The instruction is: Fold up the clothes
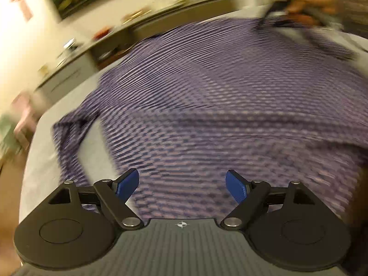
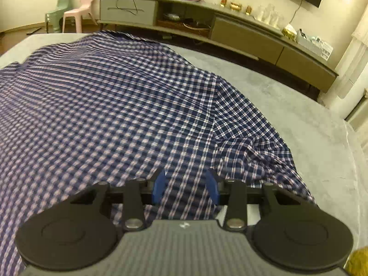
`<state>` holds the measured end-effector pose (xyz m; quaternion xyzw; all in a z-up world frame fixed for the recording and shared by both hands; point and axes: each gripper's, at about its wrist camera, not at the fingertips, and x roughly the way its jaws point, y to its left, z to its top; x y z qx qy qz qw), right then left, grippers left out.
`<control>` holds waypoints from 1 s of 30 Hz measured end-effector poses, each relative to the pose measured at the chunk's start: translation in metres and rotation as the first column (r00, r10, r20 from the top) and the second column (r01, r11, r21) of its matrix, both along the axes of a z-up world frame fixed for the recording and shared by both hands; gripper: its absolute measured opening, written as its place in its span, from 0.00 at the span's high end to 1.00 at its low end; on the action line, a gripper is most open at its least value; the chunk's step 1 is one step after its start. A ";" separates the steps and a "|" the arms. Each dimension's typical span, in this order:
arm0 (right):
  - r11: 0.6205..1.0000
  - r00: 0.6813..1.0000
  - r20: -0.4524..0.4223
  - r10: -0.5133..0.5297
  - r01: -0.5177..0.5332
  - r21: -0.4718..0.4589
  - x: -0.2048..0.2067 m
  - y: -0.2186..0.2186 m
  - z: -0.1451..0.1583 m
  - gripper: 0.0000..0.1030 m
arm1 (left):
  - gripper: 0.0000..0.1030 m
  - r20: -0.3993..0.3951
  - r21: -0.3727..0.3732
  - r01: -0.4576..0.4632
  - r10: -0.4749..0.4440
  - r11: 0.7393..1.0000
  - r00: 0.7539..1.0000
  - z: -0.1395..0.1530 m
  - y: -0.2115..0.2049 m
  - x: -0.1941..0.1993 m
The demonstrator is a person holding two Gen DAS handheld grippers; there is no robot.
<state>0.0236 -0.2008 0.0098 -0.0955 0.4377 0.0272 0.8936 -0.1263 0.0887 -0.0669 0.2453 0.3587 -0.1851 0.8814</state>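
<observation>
A blue and white checked shirt [image 1: 207, 92] lies spread over a grey padded surface [image 1: 41, 161]. My left gripper [image 1: 182, 186] hovers over the shirt's near part, open wide, with nothing between its blue pads. One sleeve [image 1: 69, 133] lies folded at the left. This view is blurred. At the top right a person's hand [image 1: 315, 0] holds the other gripper at the shirt's far edge. In the right wrist view the shirt [image 2: 115, 103] fills the left and middle, with a rumpled sleeve [image 2: 253, 142] on the right. My right gripper [image 2: 186, 184] stands partly open just above the cloth.
A long low cabinet [image 2: 230, 27] with small items on top runs along the far wall. A pink chair [image 2: 78, 11] and a green chair [image 2: 57, 9] stand at its left end. Bare grey surface [image 2: 299, 115] lies right of the shirt. Something yellow [image 2: 358, 262] shows at the bottom right.
</observation>
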 end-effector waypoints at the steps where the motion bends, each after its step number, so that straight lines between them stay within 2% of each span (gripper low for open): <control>1: 1.000 1.000 0.012 0.010 -0.010 0.011 -0.013 -0.003 0.009 0.61 | 0.15 -0.001 -0.006 0.063 -0.063 0.998 0.998 0.003 -0.007 -0.016; 5: 0.998 0.998 0.040 0.042 -0.043 0.046 -0.035 0.007 0.029 0.61 | 0.14 -0.024 0.084 0.233 -0.231 0.969 0.973 -0.010 -0.029 -0.065; 7: 0.997 0.997 0.049 0.059 -0.062 0.048 -0.037 0.010 0.027 0.61 | 0.14 -0.042 0.126 0.246 -0.242 0.961 0.969 -0.021 -0.031 -0.075; 10: 0.995 0.995 0.057 0.078 -0.081 0.060 -0.050 0.013 0.028 0.59 | 0.14 -0.026 0.180 0.242 -0.242 0.953 0.970 -0.031 -0.034 -0.076; 15: 0.987 0.994 0.036 0.107 -0.110 0.117 -0.064 0.017 0.026 0.58 | 0.16 -0.055 0.200 0.246 -0.239 0.949 0.969 -0.035 -0.031 -0.067; 16: 0.984 0.993 0.027 0.115 -0.118 0.136 -0.067 0.019 0.025 0.58 | 0.23 -0.067 0.197 0.245 -0.237 0.949 0.969 -0.036 -0.030 -0.065; 17: 0.980 0.992 0.018 0.124 -0.125 0.154 -0.070 0.020 0.023 0.57 | 0.34 -0.079 0.195 0.245 -0.233 0.950 0.969 -0.036 -0.030 -0.062; 19: 0.972 0.988 0.001 0.155 -0.152 0.179 -0.078 0.026 0.022 0.56 | 0.47 -0.122 0.149 0.254 -0.238 0.956 0.964 -0.033 -0.026 -0.061; 21: 0.965 0.979 -0.012 0.201 -0.196 0.172 -0.084 0.037 0.018 0.55 | 0.54 -0.119 0.139 0.262 -0.246 0.955 0.962 -0.029 -0.025 -0.065; 23: 0.957 0.969 -0.026 0.246 -0.239 0.164 -0.091 0.047 0.014 0.55 | 0.74 -0.119 0.122 0.265 -0.251 0.957 0.961 -0.025 -0.024 -0.069; 24: 0.953 0.963 -0.032 0.266 -0.258 0.161 -0.095 0.053 0.013 0.55 | 0.79 -0.118 0.116 0.256 -0.243 0.960 0.963 -0.022 -0.022 -0.070; 27: 0.941 0.948 -0.048 0.314 -0.304 0.150 -0.099 0.066 0.008 0.55 | 0.83 -0.105 0.110 0.229 -0.217 0.967 0.970 -0.011 -0.016 -0.074; 28: 0.937 0.944 -0.054 0.326 -0.315 0.148 -0.099 0.070 0.005 0.55 | 0.91 -0.103 0.107 0.221 -0.211 0.969 0.972 -0.006 -0.014 -0.074; 30: 0.932 0.936 -0.071 0.344 -0.332 0.146 -0.099 0.076 -0.001 0.55 | 0.95 -0.106 0.116 0.197 -0.185 0.974 0.977 0.001 -0.009 -0.078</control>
